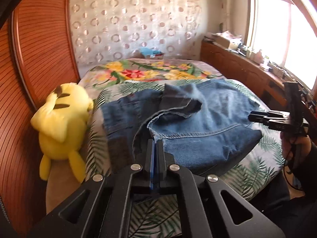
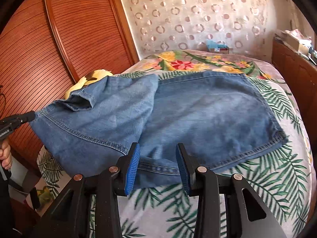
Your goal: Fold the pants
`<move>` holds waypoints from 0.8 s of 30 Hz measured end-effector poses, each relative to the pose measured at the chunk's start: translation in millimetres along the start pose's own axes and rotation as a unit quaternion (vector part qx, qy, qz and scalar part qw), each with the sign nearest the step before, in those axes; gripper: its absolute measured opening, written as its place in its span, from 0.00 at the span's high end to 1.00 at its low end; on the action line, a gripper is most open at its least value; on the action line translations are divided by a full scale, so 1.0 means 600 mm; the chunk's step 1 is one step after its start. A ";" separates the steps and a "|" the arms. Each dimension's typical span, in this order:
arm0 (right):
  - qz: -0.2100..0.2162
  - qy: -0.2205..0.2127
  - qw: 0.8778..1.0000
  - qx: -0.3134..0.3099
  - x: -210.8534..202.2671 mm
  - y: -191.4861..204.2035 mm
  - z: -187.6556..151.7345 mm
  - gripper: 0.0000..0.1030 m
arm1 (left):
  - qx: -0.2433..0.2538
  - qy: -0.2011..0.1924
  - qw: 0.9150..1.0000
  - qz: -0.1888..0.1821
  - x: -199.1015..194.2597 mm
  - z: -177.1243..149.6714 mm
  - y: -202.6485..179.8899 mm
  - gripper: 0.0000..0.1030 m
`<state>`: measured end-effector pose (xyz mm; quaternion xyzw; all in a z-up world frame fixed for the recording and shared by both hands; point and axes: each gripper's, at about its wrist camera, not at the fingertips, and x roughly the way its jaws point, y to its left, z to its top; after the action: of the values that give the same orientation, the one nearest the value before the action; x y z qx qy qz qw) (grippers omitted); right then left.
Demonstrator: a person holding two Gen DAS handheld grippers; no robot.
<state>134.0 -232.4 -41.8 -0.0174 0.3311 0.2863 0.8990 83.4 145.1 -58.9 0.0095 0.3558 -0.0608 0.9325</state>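
At the far left a slatted wooden wardrobe door (image 1: 39, 59) is seen, and against it one yellow plush toy (image 1: 61, 123) is propped on the edge of the bed (image 2: 267, 178). In the right wrist view that toy (image 2: 93, 77) is mostly hidden behind lifted denim. One pair of blue denim pants (image 2: 208, 115) is spread across the leaf-patterned cover in the middle of the bed, with a flowered blanket (image 1: 150, 71) laid beyond it toward the curtain (image 1: 134, 19).

The left gripper (image 1: 156, 144) is seen clamped tight on a stitched hem edge of the pants (image 1: 198, 130), its blue pads pressed together with the cloth between them. In the right wrist view the same gripper (image 2: 32, 116) is seen at the left edge, holding that corner raised off the bed, so that one leg is draped up over the flat one.

The right gripper (image 2: 157, 164) is held part-open over the near hem of the pants; two blue pads (image 2: 131, 170) are seen apart, and nothing is gripped between them. From the left wrist view it (image 1: 255, 118) is seen at the right side of the denim, held by a hand (image 1: 297, 150).

Further right, one small box (image 2: 220, 48) sits at the head of the bed, and a cluttered wooden cabinet (image 1: 247, 67) runs beneath a bright window (image 1: 277, 29).
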 end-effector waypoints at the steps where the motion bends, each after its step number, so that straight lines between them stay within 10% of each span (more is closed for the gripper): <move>1: 0.002 0.001 1.000 -0.002 0.004 0.003 0.001 0.62 | -0.002 0.002 1.000 0.002 0.001 -0.004 0.003 0.98; 24: 0.008 0.026 0.999 -0.034 0.078 0.061 0.012 0.62 | 0.000 0.027 1.000 0.011 0.021 -0.038 0.004 0.98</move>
<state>147.6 -176.5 -58.7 -0.0529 0.3441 0.3043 0.8867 77.9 147.4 -84.3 0.0148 0.3805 -0.0499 0.9233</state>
